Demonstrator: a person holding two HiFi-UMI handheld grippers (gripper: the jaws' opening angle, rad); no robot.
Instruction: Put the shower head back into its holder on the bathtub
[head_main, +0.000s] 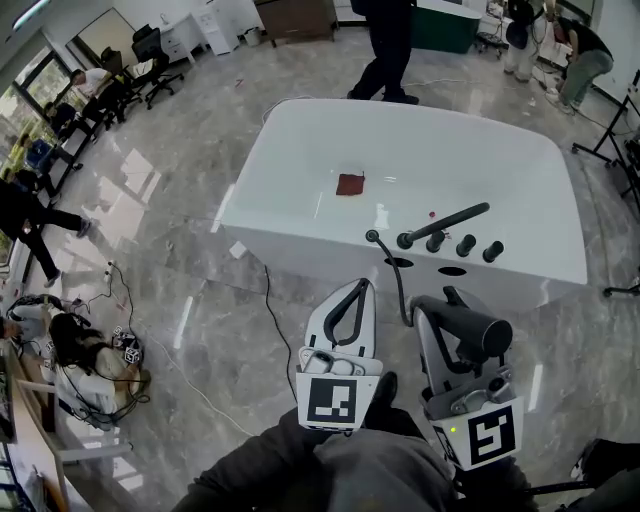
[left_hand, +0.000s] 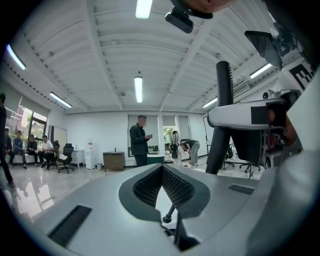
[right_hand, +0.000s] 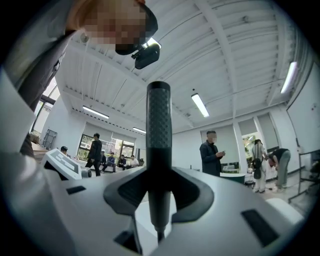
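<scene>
— Where is the black textured cylindrical shower head (right_hand: 159, 125)?

— Clenched in the right tool (right_hand: 159, 170). In the right gripper view both jaws press on its shaft, which stands straight up past their tips. From the head view the shower head (head_main: 485, 335) is held above the grey marble floor (head_main: 200, 330), near the front wall of the white glossy bathtub (head_main: 300, 225) and apart from it.

— And the thin black hose (head_main: 400, 285)?

— It runs from the tub's rim down towards the right tool (head_main: 452, 318).

— What about the left tool (left_hand: 162, 167)?

— Its jaw tips are pressed together with nothing between them. In the head view the left tool (head_main: 355, 295) sits just beside the right one, on the near side of the tub.

— What is on the rim?

— Two dark oval openings (head_main: 398, 262), with a slanted black spout (head_main: 445, 222) and round black knobs (head_main: 465, 245) behind them. I can't tell which opening is the holder.
</scene>
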